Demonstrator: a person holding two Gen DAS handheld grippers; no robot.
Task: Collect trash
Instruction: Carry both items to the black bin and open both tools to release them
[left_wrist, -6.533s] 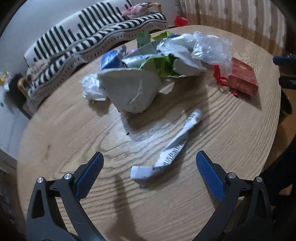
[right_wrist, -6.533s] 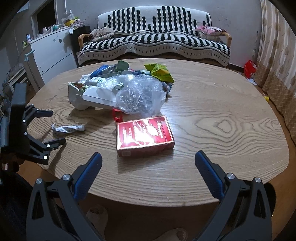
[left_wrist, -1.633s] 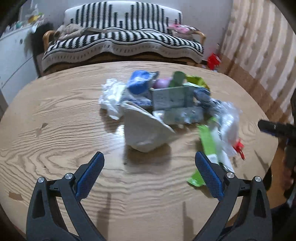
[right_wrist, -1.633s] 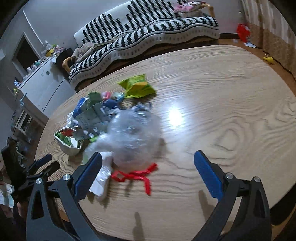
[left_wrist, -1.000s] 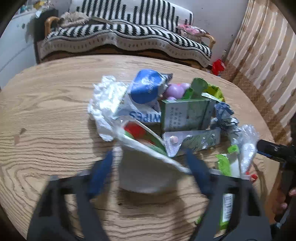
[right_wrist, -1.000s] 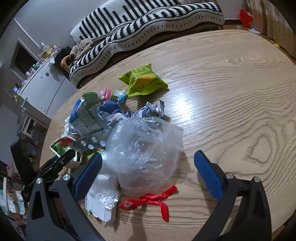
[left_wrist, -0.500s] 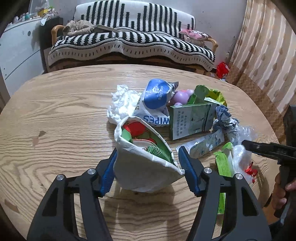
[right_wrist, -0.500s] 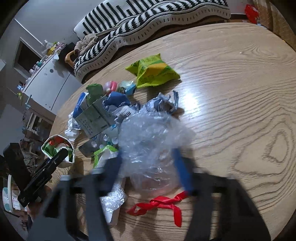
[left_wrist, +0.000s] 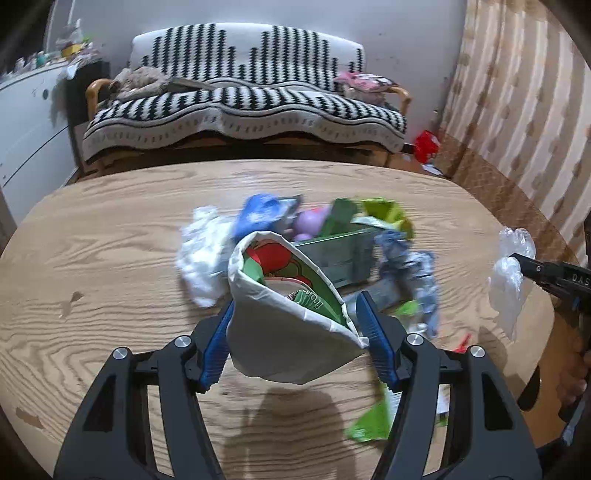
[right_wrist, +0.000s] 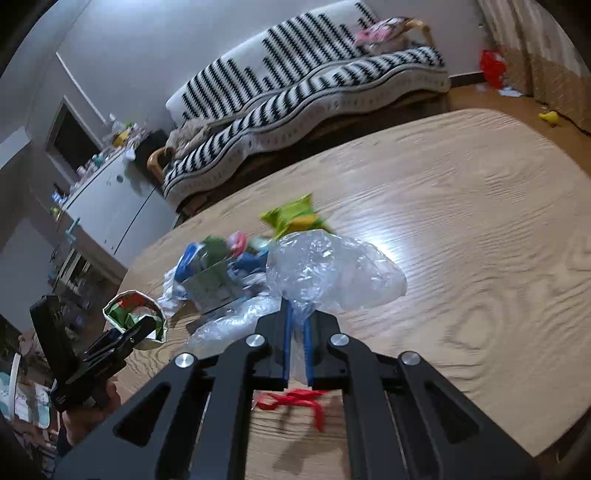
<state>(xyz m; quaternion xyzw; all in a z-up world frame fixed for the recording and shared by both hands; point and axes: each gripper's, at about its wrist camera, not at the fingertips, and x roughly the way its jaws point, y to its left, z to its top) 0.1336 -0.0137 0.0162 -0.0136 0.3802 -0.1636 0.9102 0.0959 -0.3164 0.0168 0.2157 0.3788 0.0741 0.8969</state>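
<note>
white bag (left_wrist: 280, 332) holding green wrappers, left tool (left_wrist: 295, 339) clamping it

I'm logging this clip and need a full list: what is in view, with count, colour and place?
paper cup: 1, white, stuffed with wrappers, held off the table
clear bag: 1, transparent, pinched at its neck
box: 1, grey-green, middle of pile
blue packet: 1, blue, back of pile
tissue: 1, white, pile's left
green pouch: 1, yellow-green, behind the bag
ribbon: 1, red, near table edge
table: 1, wood
sofa: 1, black-white stripes, behind table
left tool: shut on cup
right tool: shut on bag
</note>
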